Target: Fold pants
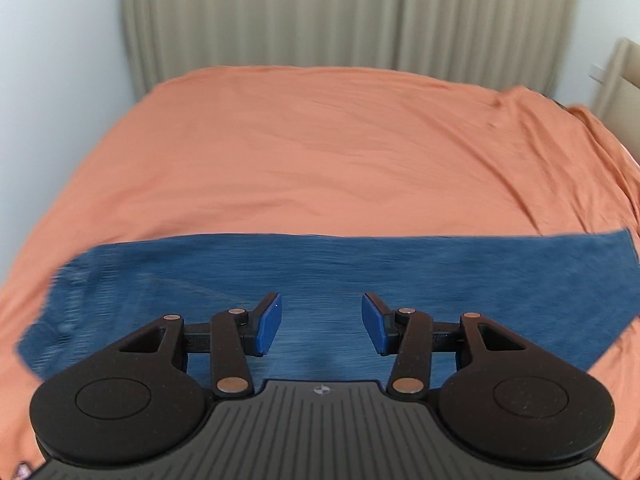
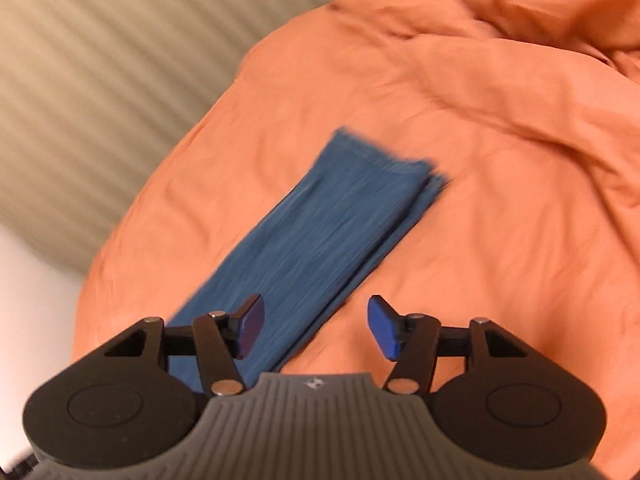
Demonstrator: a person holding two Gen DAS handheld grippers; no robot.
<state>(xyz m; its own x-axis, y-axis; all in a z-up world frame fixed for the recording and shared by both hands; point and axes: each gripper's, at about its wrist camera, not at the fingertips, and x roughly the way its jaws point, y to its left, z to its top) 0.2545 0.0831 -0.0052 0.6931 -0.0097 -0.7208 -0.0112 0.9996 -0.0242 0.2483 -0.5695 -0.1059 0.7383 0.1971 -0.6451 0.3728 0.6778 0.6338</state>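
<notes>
Blue denim pants (image 1: 320,272) lie flat on the orange bed cover, folded lengthwise into one long strip. In the left wrist view the strip runs left to right, with the wider waist end at the left. My left gripper (image 1: 321,322) is open and empty above the middle of the strip. In the right wrist view the pants (image 2: 320,236) run away from me, leg hems at the far end. My right gripper (image 2: 316,326) is open and empty above the strip's near right edge.
The orange bed cover (image 1: 320,152) spreads wide beyond the pants and bunches into folds at the far right (image 2: 500,32). Beige curtains (image 1: 340,12) hang behind the bed. A white wall (image 1: 60,60) stands at the left.
</notes>
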